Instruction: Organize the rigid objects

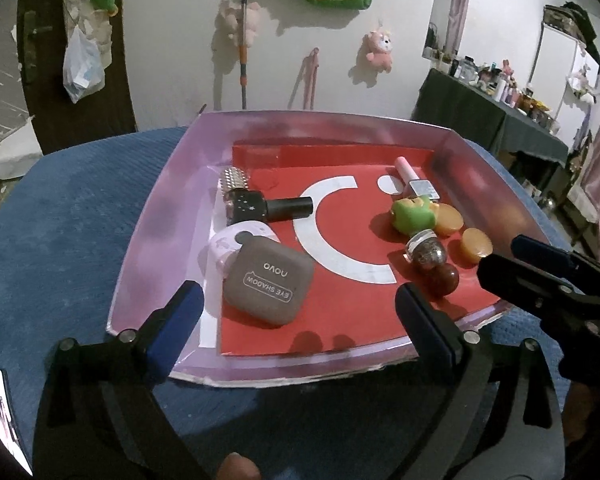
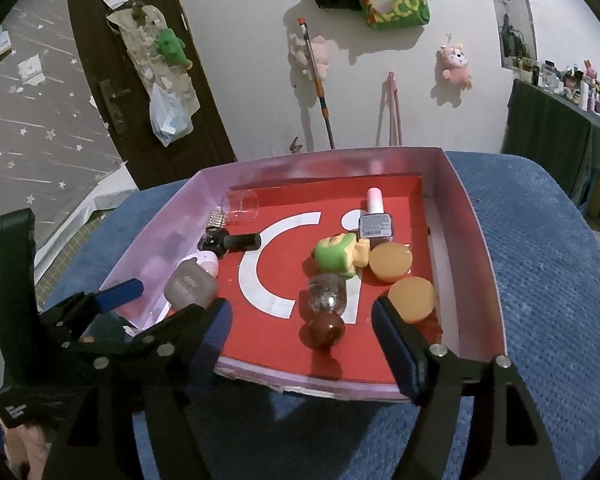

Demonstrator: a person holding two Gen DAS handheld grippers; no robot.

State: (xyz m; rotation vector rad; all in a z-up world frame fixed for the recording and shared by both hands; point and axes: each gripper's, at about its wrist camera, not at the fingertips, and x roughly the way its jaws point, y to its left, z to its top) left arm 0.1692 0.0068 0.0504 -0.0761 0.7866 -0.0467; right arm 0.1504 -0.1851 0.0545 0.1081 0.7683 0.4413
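In the left wrist view, the left gripper (image 1: 298, 326) has its blue-padded fingers (image 1: 178, 320) spread wide and it holds nothing. It hangs over the near edge of the shallow pink cardboard box with a red floor (image 1: 156, 240), which stands on a blue textured surface (image 1: 60, 220). Between the fingers, a little above them in the frame, lies the flat grey-brown square eye shadow case (image 1: 269, 282), leaning on a round pale lilac compact (image 1: 230, 246). Further up lies the black nail polish bottle with a studded silver cap (image 1: 256, 202), its long axis running left to right. At the right of the frame the right gripper (image 1: 540, 276) comes in, near the glitter bottle with a round brown cap (image 1: 430, 258), the two amber round discs (image 1: 476, 245) and the green and yellow toy figure (image 1: 414, 214).

In the right wrist view, the right gripper (image 2: 300, 334) is also wide and empty. The glitter bottle (image 2: 327, 304) lies straight ahead between its fingers, with the long axis pointing away from the camera and the brown cap nearest. One amber disc (image 2: 414, 298) almost touches the right finger (image 2: 396, 348). The grey nail polish bottle with a pink cap (image 2: 375, 218) lies further up. The left gripper (image 2: 124, 294) shows at the lower left.

I judge that the right gripper is nearer to the glitter bottle, and the left one to the eye shadow case.
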